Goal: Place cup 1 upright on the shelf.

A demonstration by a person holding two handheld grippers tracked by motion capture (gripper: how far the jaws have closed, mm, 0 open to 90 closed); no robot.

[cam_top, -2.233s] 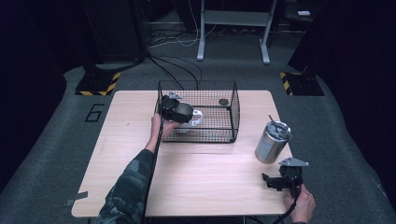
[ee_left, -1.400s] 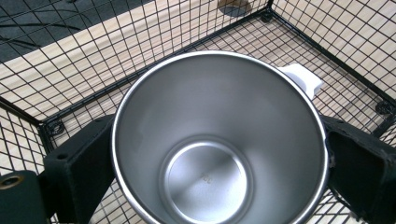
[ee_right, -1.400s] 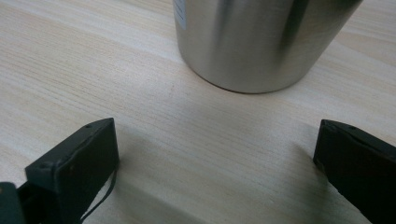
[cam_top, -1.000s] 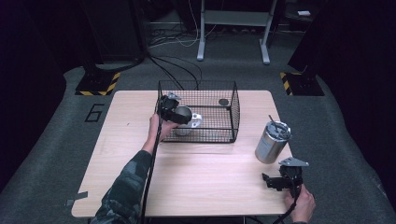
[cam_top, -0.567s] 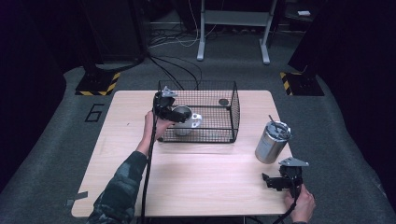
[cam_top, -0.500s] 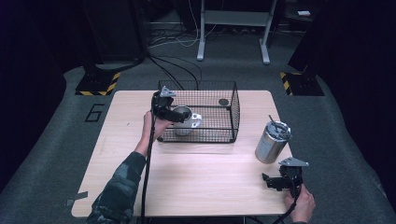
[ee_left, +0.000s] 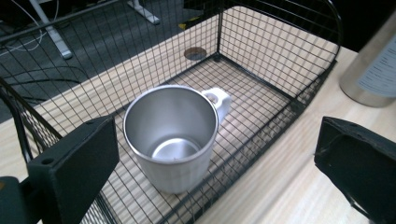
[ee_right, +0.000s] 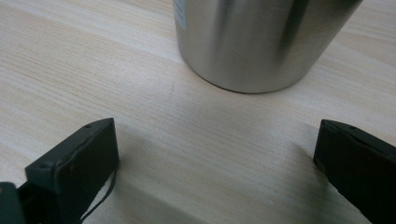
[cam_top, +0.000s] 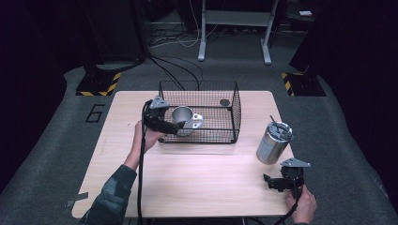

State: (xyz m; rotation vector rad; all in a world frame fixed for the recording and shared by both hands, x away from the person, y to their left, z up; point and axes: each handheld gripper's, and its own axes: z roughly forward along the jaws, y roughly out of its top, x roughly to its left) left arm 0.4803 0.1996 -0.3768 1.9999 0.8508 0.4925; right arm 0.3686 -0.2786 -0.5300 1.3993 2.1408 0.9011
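Jaws of the left gripper (cam_top: 176, 127) stand wide apart at the near left corner of the black wire basket (cam_top: 232, 101), with nothing between them; in the left gripper view (ee_left: 215, 186) they frame the steel mug (ee_left: 173, 135). That mug stands upright and empty on the basket's mesh floor, near the left end, its white handle (ee_left: 219, 99) turned toward the basket's middle. A small dark round disc (cam_top: 225, 102) lies near the far right corner, though whether it sits inside the basket or just behind the mesh is hard to tell. Outside, to the basket's right, a steel tumbler (cam_top: 273, 143) stands on the counter (cam_top: 197, 183) with a lid and a straw on top.

Jaws of the right gripper (cam_top: 271, 182) are likewise spread, empty, resting low at the counter's near right edge; the right gripper view (ee_right: 215, 154) shows the tumbler's base (ee_right: 254, 42) just ahead of them, apart from both.

Since 2.2 s ago the left gripper has drawn back from over the basket to its left end, uncovering the mug, which has stayed inside the basket. The right gripper and tumbler have not moved.

Pale wood grain covers the counter. Grey carpet lies around it, with a white "6" (cam_top: 95, 113) marked at left, hazard-striped stand feet (cam_top: 98, 86), trailing cables and a white frame's legs (cam_top: 234, 33) beyond.
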